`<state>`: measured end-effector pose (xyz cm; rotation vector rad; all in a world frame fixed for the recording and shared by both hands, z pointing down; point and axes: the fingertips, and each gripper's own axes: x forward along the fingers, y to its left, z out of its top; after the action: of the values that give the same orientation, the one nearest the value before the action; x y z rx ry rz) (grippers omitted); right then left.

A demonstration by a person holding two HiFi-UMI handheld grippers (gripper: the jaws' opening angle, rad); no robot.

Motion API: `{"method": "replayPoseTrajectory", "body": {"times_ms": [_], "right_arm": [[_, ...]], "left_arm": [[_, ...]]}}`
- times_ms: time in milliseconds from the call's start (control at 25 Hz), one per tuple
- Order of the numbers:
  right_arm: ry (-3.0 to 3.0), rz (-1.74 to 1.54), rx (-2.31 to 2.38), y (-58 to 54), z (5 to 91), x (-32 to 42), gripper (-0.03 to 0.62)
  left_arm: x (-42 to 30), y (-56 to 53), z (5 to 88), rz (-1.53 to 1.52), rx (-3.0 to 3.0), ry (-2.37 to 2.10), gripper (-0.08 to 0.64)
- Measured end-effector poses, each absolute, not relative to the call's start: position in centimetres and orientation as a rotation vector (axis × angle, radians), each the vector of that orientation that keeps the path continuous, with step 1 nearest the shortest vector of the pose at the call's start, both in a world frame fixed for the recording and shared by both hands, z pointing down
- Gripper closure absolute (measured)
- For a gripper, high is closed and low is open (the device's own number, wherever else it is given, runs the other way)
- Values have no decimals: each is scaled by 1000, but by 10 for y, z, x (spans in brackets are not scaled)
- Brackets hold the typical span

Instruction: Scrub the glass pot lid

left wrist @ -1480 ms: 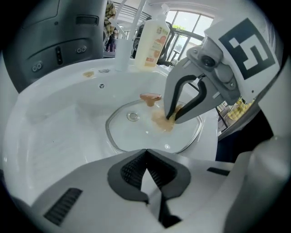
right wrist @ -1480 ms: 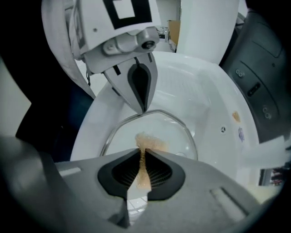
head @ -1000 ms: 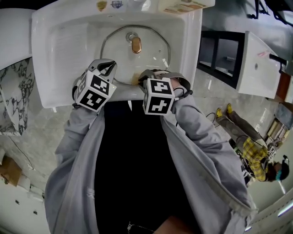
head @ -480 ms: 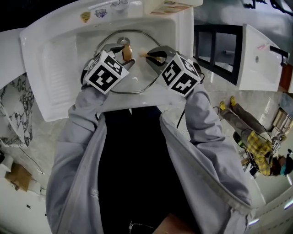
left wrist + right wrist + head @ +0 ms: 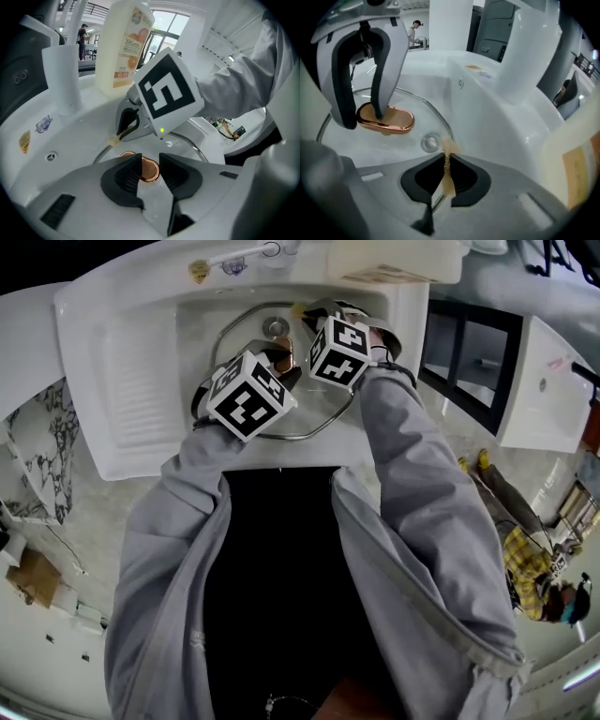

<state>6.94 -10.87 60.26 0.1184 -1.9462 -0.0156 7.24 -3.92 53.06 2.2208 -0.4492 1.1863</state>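
Note:
The glass pot lid [image 5: 309, 427] lies in the white sink [image 5: 112, 324], its copper knob [image 5: 149, 169] on top. My left gripper [image 5: 281, 354] reaches down over the knob. Its jaws are closing, one finger on each side of the knob [image 5: 396, 123], and a gap still shows at the pads [image 5: 129, 176]. My right gripper [image 5: 309, 311] is at the lid's far rim, shut on a thin tan scrub pad [image 5: 449, 174]. That pad's frayed tip [image 5: 115, 139] touches the lid's edge near the drain [image 5: 431, 141].
A faucet column [image 5: 61, 70] and a soap bottle [image 5: 123, 47] stand on the back ledge. The ribbed draining board [image 5: 141, 381] lies left of the basin. A dark cabinet [image 5: 469, 352] is to the right, and a person [image 5: 534, 568] crouches beyond it.
Both grippers moved from the sink's front edge out over the lid. The left one now straddles the knob; the right one carried the scrub pad to the far rim.

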Motion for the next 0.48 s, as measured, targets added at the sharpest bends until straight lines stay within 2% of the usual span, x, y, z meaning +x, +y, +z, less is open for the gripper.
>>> {"method": "replayPoseTrajectory", "body": {"times_ms": [200,480], "right_arm": [[-1908,-14,55,-105,618,69,561],[-1925,80,-72,-69,596,74,561]], "left_arm": [[73,-41,531,1167,2214,-461,448],[74,-41,532,1162,2221,-486,448]]}}
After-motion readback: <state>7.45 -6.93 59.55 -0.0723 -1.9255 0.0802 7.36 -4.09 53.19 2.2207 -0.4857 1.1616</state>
